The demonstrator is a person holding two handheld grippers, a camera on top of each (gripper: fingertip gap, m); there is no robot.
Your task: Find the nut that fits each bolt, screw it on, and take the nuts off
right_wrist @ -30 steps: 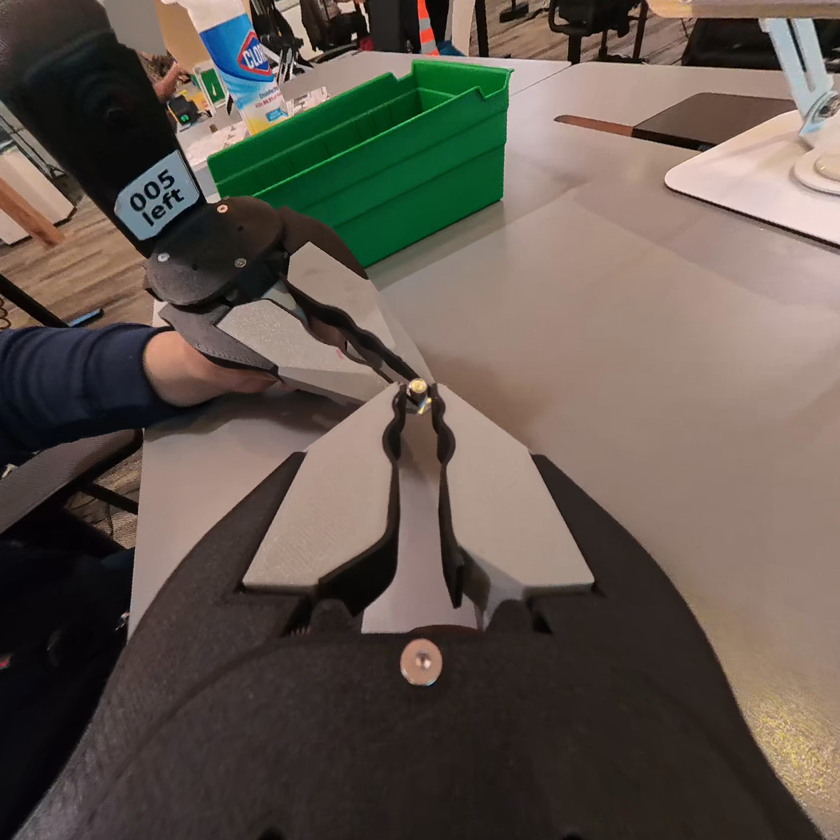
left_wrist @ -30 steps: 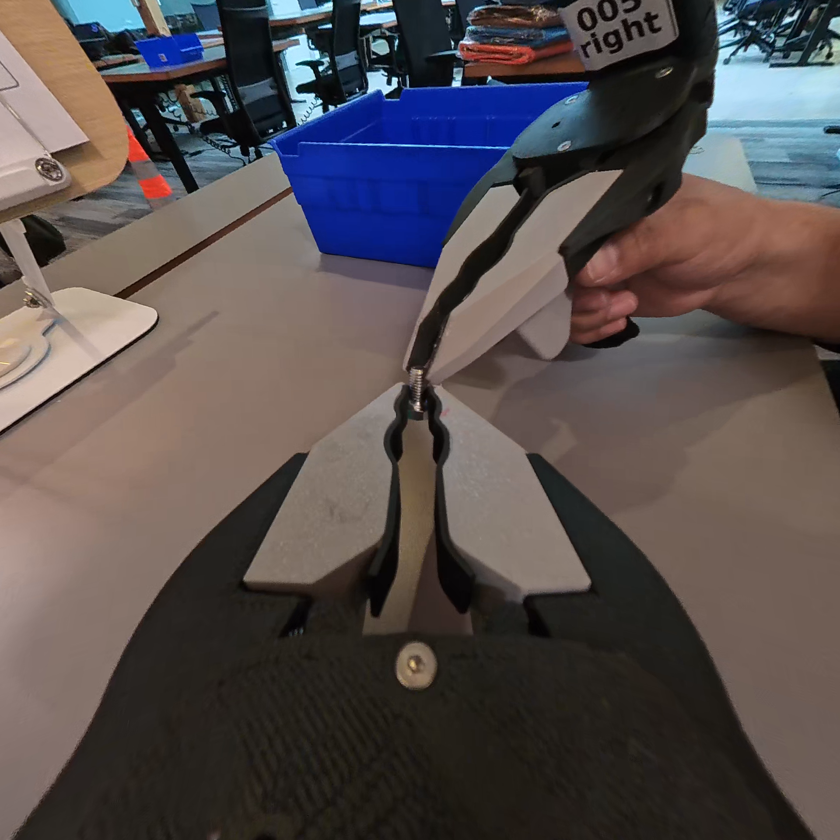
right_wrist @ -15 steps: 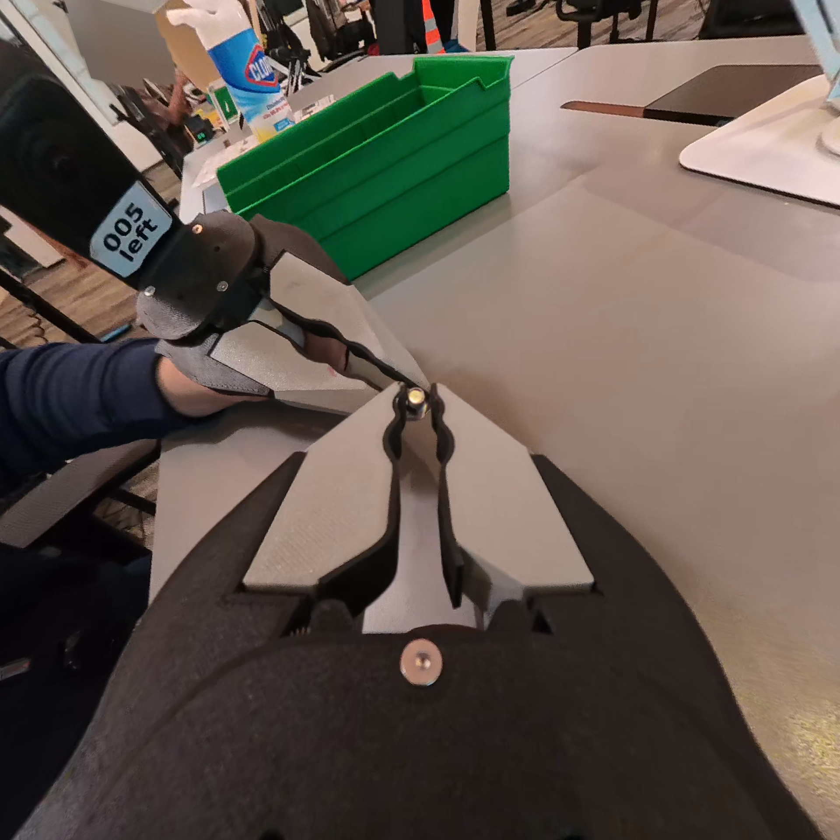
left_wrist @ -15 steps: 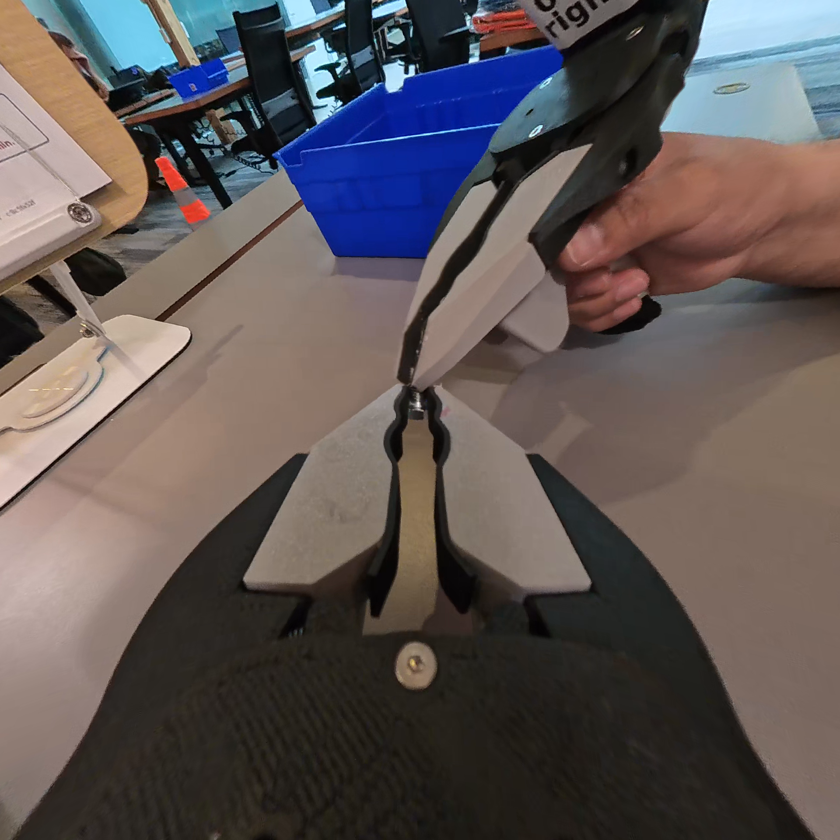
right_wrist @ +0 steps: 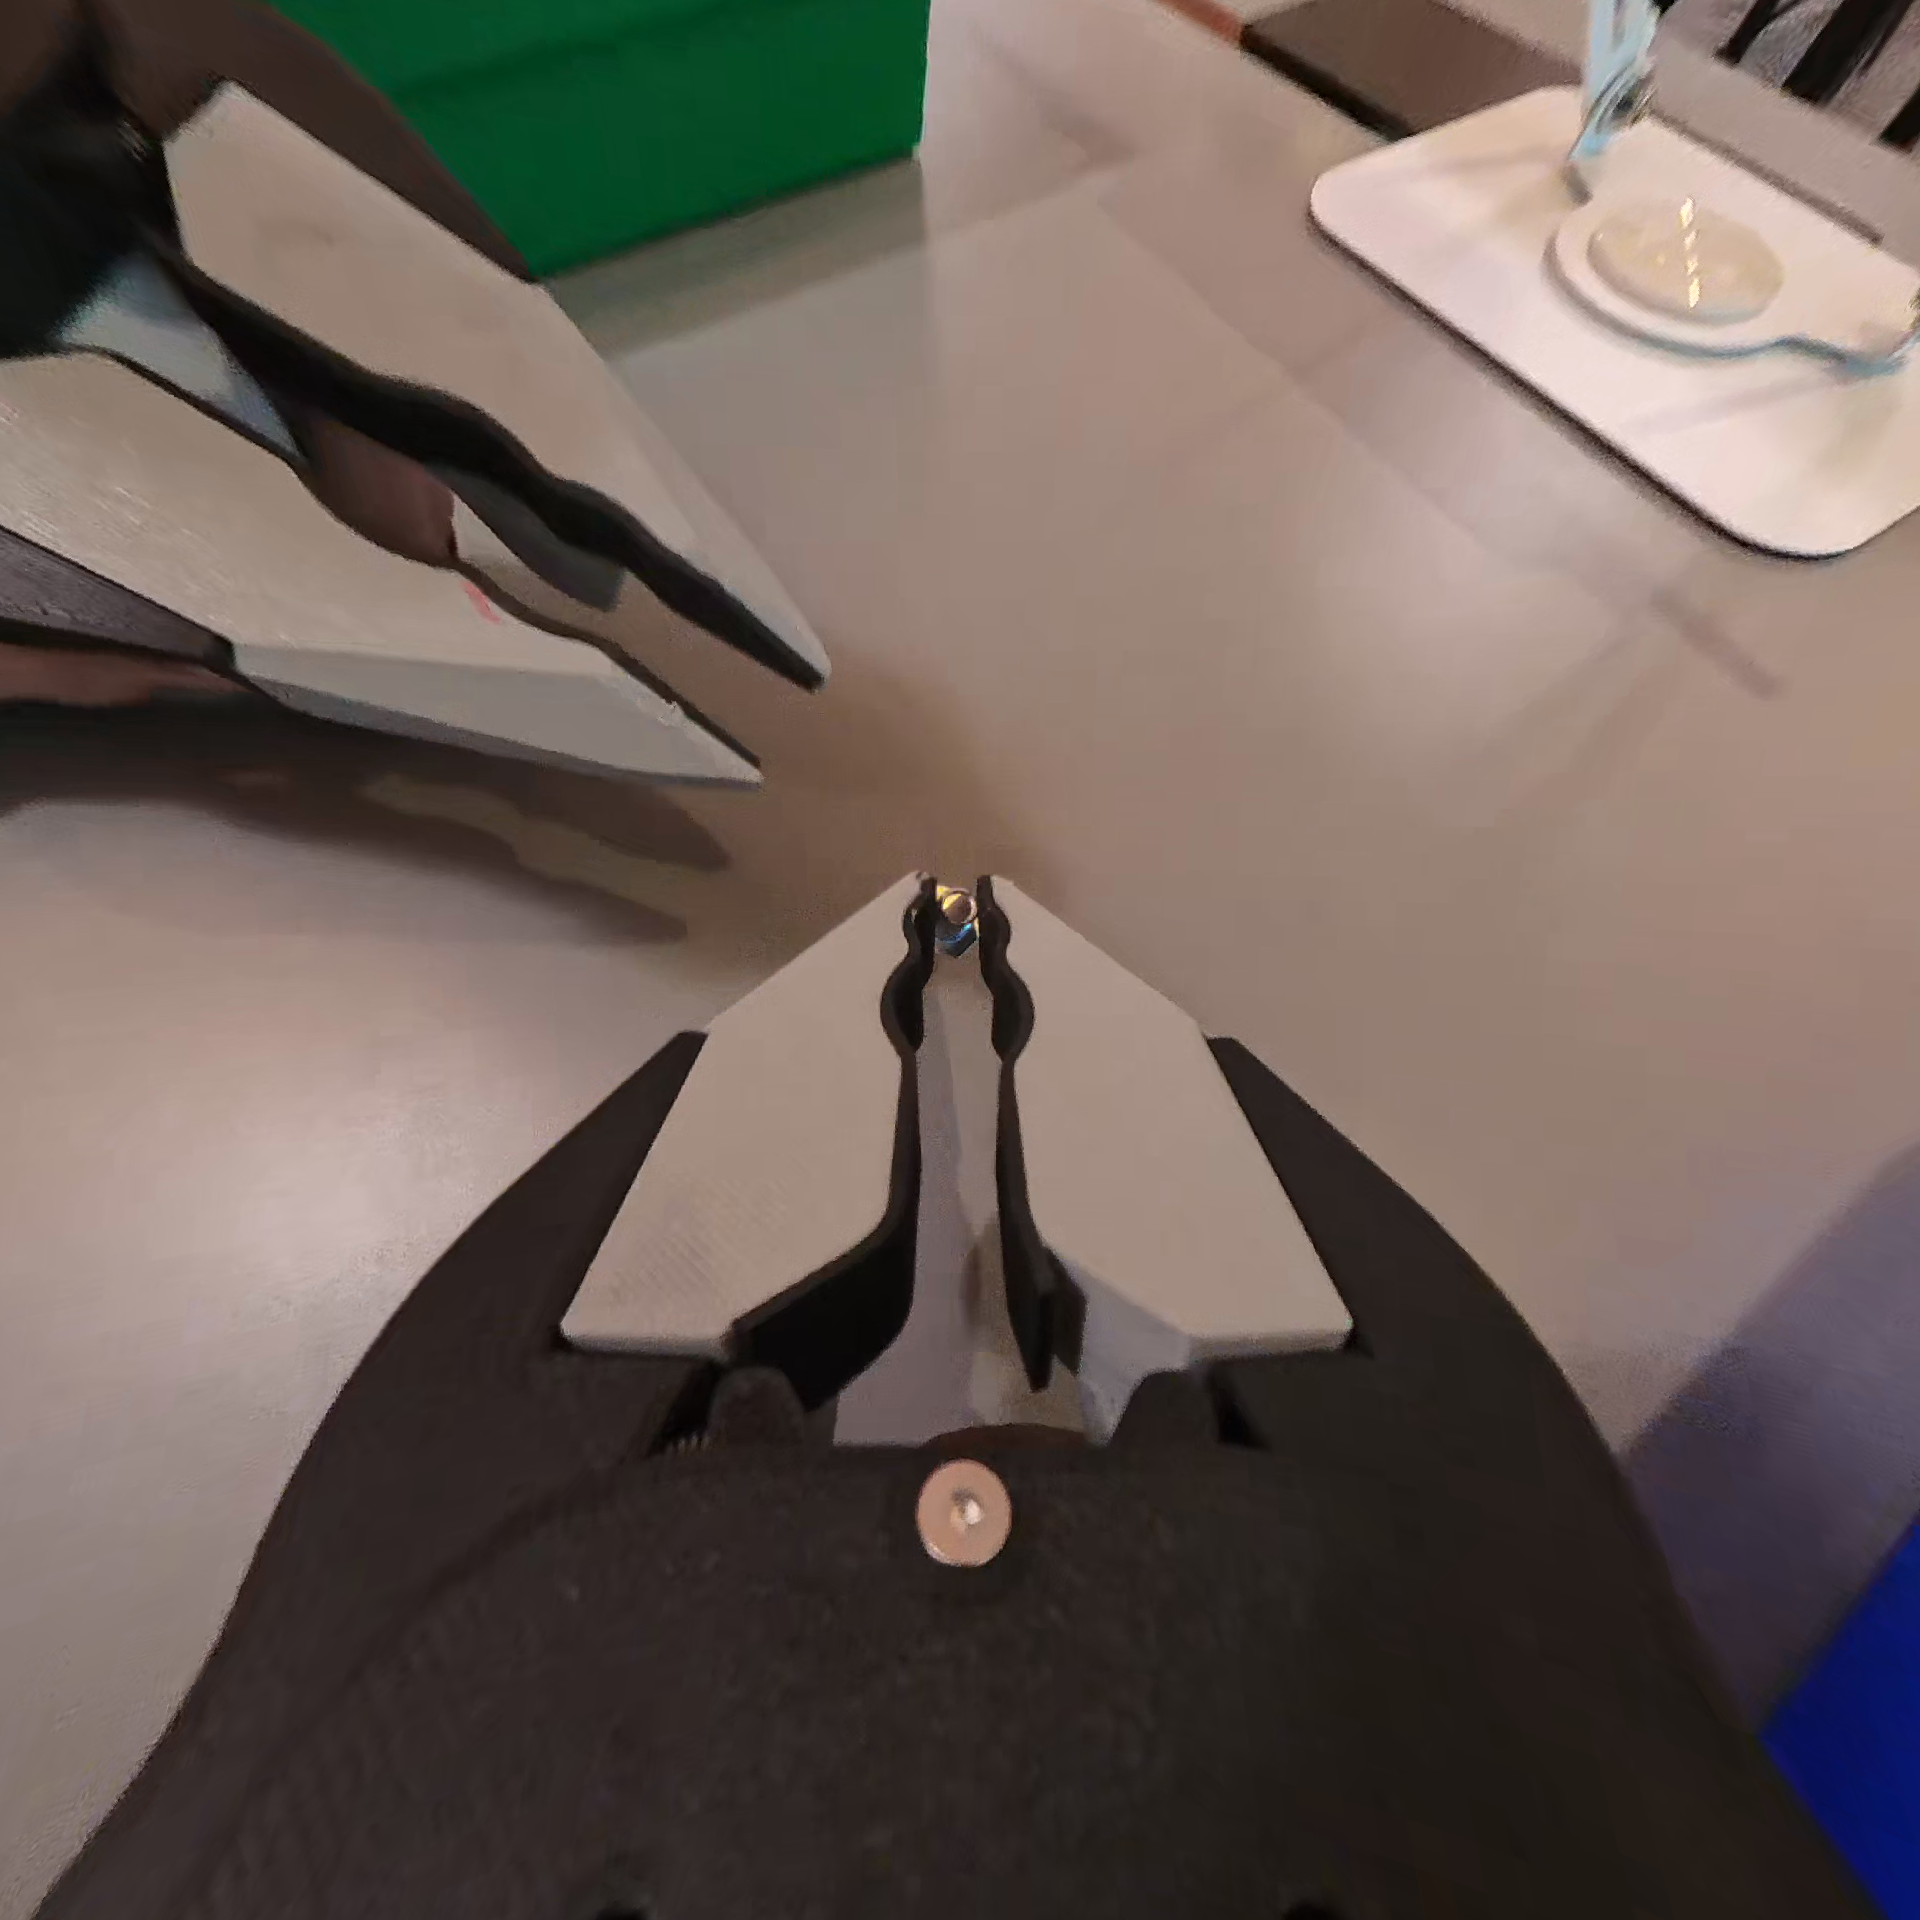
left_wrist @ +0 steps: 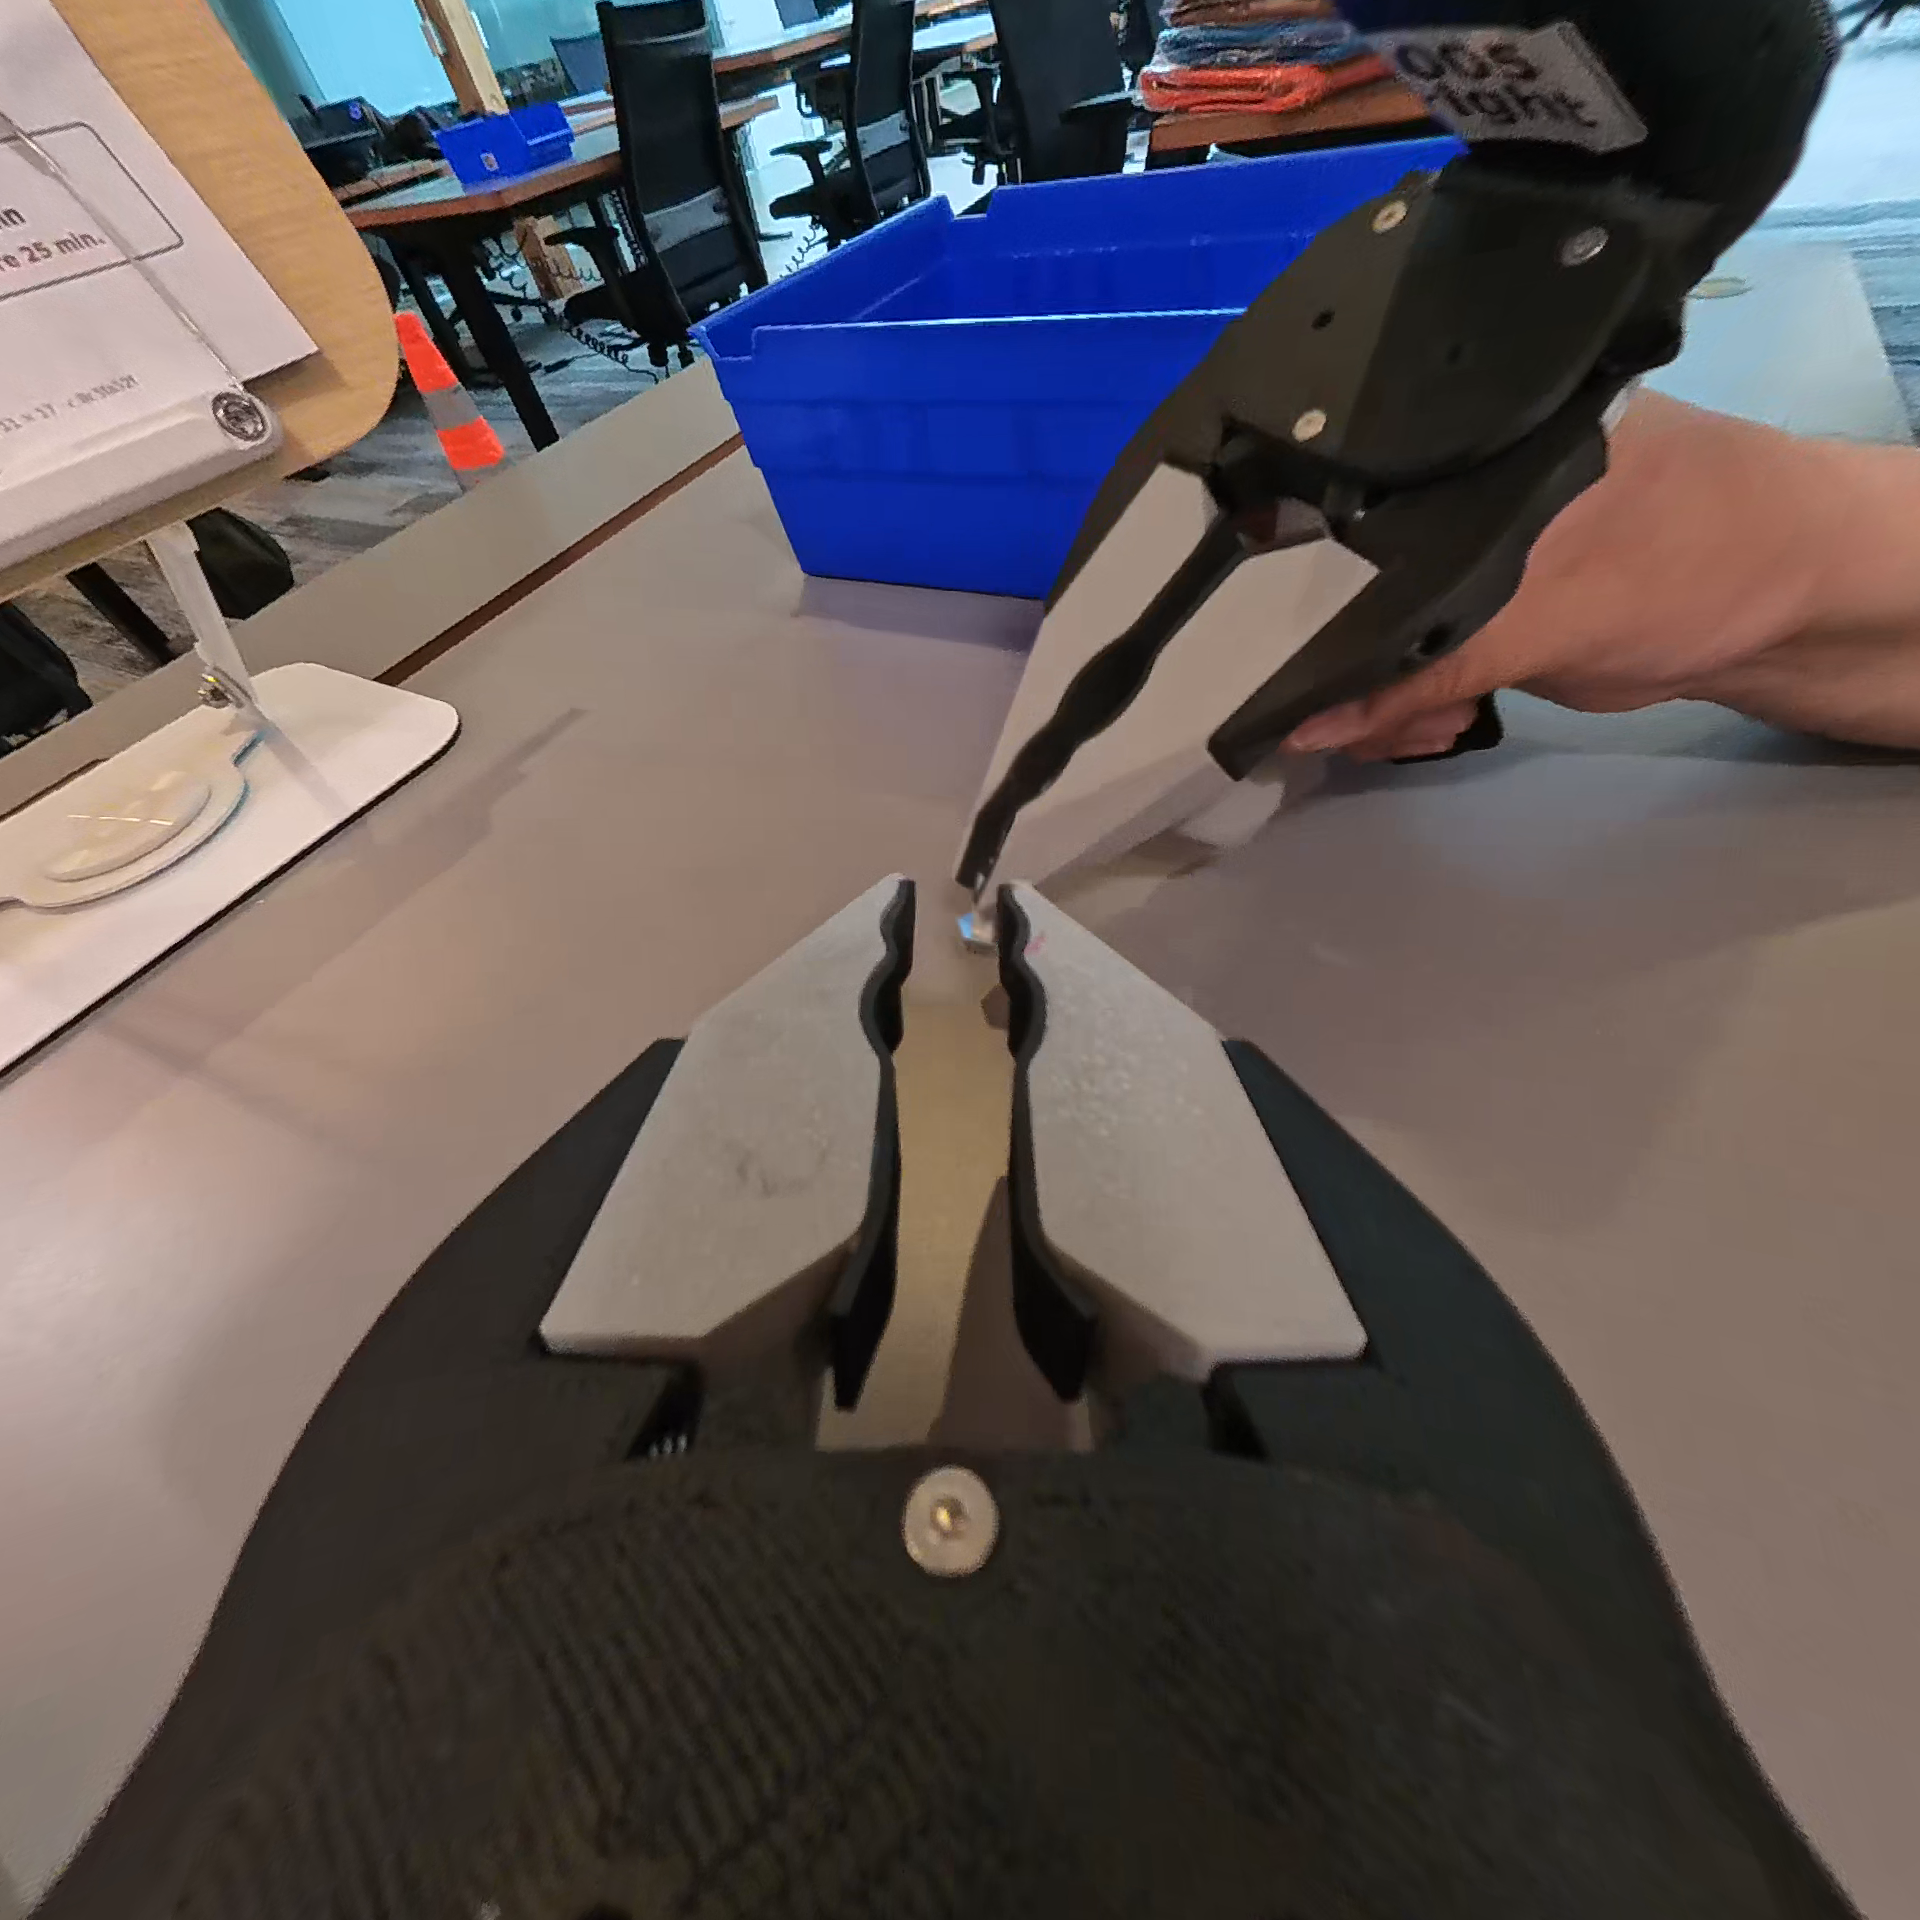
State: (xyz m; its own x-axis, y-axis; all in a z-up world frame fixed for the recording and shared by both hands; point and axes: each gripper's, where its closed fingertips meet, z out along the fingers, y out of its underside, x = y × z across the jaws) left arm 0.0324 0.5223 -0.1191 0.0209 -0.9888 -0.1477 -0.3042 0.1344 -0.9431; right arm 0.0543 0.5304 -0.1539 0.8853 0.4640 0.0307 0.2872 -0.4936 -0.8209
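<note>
Parted now, left claw [left_wrist: 956,914] stands wide, empty; right claw [right_wrist: 954,914] grips bolt [right_wrist: 954,920] pointing forward.

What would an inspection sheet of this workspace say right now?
Surface: grey table, bare in the middle.
Job's things: small bolt, what looks like a nut on it, held above the table.
Clutter: blue bin, green bin, white stand base.
Grippers: right gripper shut on the bolt; left gripper open, apart from the bolt.
Cables: nothing seen.
Surroundings: office chairs and desks, orange cone.
</note>
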